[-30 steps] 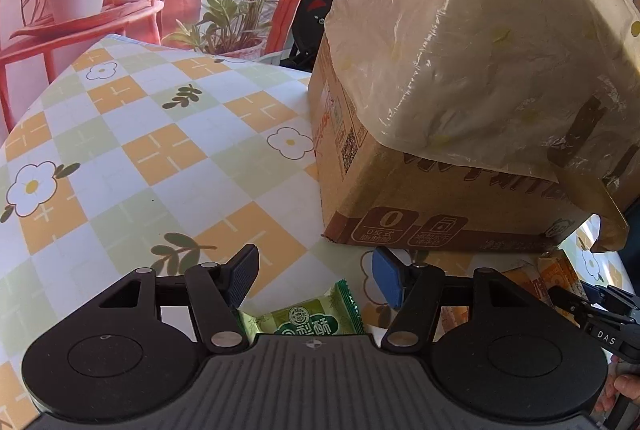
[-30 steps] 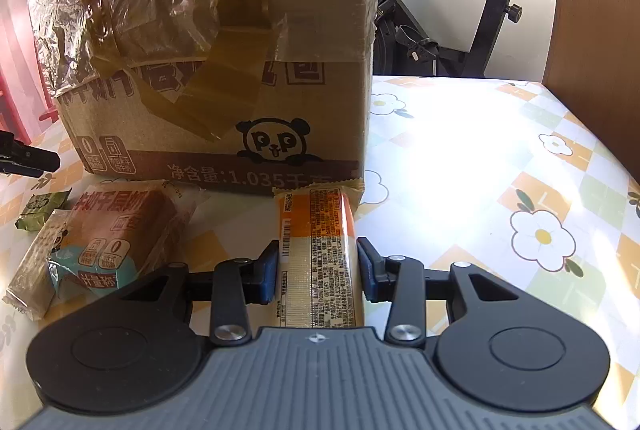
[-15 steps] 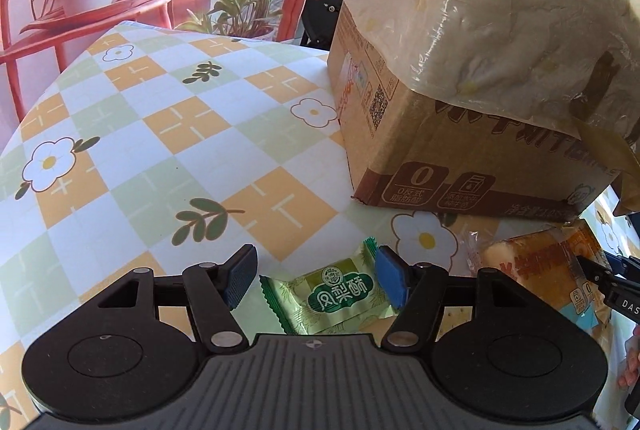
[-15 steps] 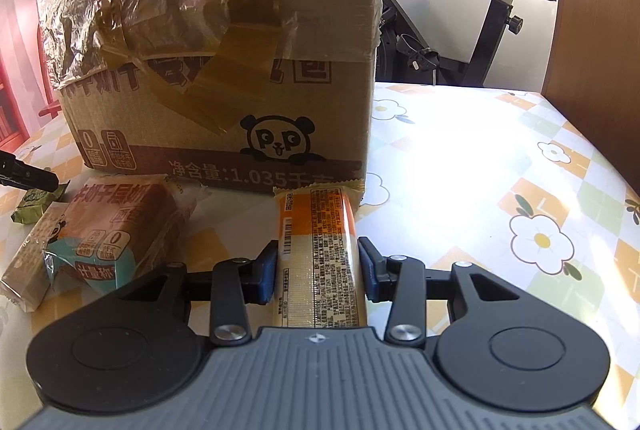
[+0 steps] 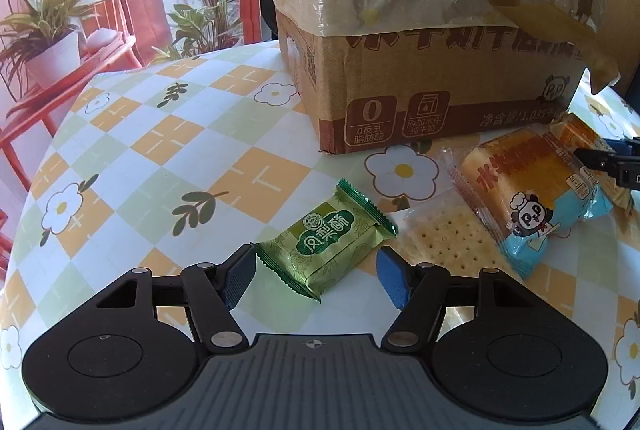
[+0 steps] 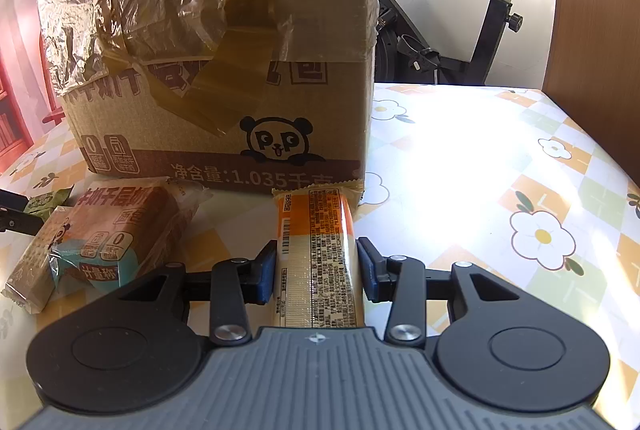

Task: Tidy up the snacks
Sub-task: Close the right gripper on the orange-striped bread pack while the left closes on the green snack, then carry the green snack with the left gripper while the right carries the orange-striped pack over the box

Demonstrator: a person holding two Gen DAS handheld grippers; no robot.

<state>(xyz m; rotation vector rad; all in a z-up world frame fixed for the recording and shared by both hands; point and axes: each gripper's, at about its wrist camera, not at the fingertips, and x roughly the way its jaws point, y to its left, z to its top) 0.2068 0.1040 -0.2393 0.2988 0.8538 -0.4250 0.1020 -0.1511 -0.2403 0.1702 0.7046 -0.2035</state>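
Left claw (image 5: pixel 316 276) tips steeply down over the surface (image 5: pixel 132 166), jaws spread wide and gripping nothing. Between the blue pads lies the green packet (image 5: pixel 326 244), slanted, its near corner just inside the gap, neither pad touching it. Its white characters sit upside down from here; I can't read them for certain. Just to its right lies a clear-wrapped cracker (image 5: pixel 448 238), and overlapping that a cake slice pack (image 5: pixel 528 190) with a blue end and a panda face marked "P P".

Over to the right claw (image 6: pixel 316 266): angled down too, jaws clamped on the orange wafer pack (image 6: pixel 316 250). Both blue pads press its long sides. The pack points straight away from the claw, fine print and a barcode facing up, too small to read, and its far sealed end touches the foot of the cardboard box (image 6: pixel 224 134).

That box is draped in crinkled plastic and brown tape. Its front shows a panda logo with "P P" and a line ending in "1.035", plus a badge with a "0". Behind it stands an exercise bike (image 6: pixel 480 30). On the left-hand side, a potted plant (image 5: pixel 48 42) sits on a red chair (image 5: pixel 60 10).
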